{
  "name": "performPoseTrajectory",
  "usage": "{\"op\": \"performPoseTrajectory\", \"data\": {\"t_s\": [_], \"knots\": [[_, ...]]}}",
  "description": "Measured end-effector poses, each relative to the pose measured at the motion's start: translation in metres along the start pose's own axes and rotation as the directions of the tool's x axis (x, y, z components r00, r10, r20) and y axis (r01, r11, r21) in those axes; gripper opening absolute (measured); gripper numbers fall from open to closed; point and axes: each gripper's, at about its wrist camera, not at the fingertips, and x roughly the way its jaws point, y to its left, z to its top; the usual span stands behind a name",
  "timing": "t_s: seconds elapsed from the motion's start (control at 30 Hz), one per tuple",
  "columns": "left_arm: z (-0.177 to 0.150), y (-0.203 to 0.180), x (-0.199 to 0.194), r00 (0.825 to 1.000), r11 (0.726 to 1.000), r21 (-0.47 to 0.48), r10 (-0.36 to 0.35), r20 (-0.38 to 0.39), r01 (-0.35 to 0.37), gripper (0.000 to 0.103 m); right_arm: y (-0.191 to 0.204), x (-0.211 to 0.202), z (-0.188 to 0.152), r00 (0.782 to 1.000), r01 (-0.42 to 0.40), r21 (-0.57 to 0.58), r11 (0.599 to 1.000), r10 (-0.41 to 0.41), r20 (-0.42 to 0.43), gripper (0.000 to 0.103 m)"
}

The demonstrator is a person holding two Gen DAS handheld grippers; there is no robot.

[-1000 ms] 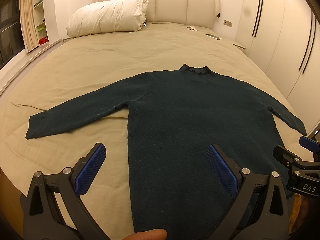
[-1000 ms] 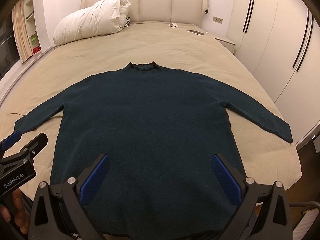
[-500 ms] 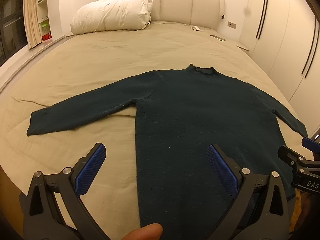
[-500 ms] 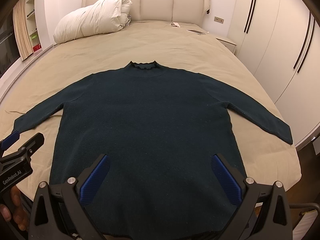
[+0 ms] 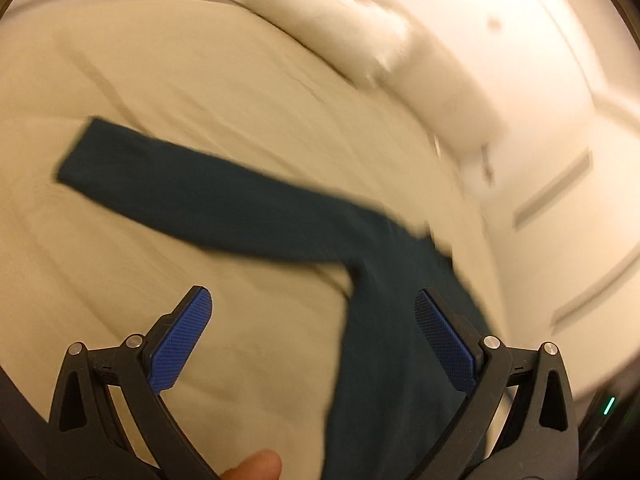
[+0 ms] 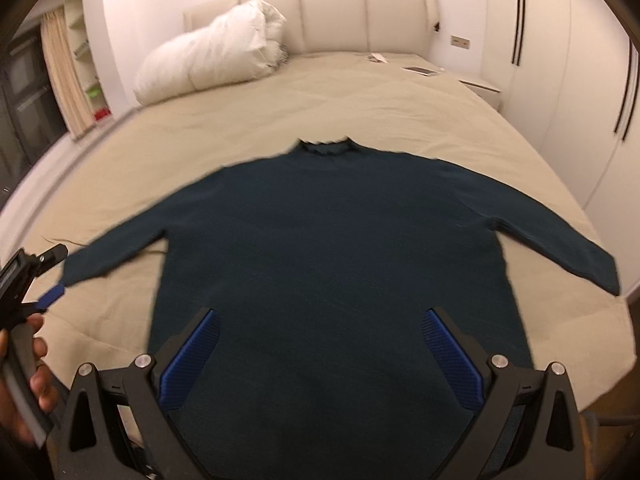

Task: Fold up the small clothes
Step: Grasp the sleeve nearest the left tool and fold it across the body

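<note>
Left wrist view, blurred: left claw (image 5: 314, 340) spread wide and empty above the sweater (image 5: 224, 200), whose sleeve lies flat on the bed (image 5: 168, 80). Right wrist view: right claw (image 6: 320, 356) likewise released, over the sweater's hem.

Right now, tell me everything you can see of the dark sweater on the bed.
The sweater is dark teal, of a soft, fuzzy-looking knit, with a small ruffled stand-up collar. It lies flat, spread on the beige bedspread, collar toward the headboard, hem toward the foot, both long sleeves stretched out sideways. Nothing grips it: the right gripper hovers open over the hem, and the left gripper is open near the left sleeve. Both views are motion-blurred.
</note>
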Motion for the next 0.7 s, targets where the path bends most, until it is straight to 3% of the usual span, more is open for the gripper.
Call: {"op": "performPoseTrajectory", "data": {"t_s": [0.1, 0.17, 0.33, 0.4, 0.6, 0.7], "knots": [[0.030, 0.062, -0.004, 0.999, 0.980, -0.195, -0.037, 0.000, 0.036, 0.103, 0.009, -0.003, 0.004, 0.998, -0.056, -0.005, 0.998, 0.056, 0.025, 0.103], [0.043, 0.107, -0.004, 0.995, 0.933, -0.346, -0.100, 0.019, 0.100, 0.103, 0.013, -0.003, 0.007, 0.995, -0.097, -0.001, 0.995, 0.097, 0.035, 0.103], [0.050, 0.173, 0.003, 0.986, 0.828, -0.535, -0.151, 0.075, 0.168, 0.103, 0.019, 0.006, 0.015, 0.981, -0.192, 0.059, 0.980, 0.191, 0.016, 0.103], [0.047, 0.184, 0.009, 0.982, 0.805, -0.563, -0.163, 0.095, 0.188, 0.102, 0.020, 0.013, 0.017, 0.977, -0.215, 0.087, 0.973, 0.215, 0.006, 0.103], [0.051, 0.186, 0.040, 0.979, 0.804, -0.560, -0.181, 0.090, 0.200, 0.102, 0.022, 0.020, 0.018, 0.973, -0.228, 0.102, 0.968, 0.231, -0.013, 0.100], [0.053, 0.194, 0.050, 0.978, 0.770, -0.604, -0.182, 0.104, 0.207, 0.102, 0.020, 0.023, 0.017, 0.971, -0.235, 0.117, 0.965, 0.238, -0.015, 0.100]]}}
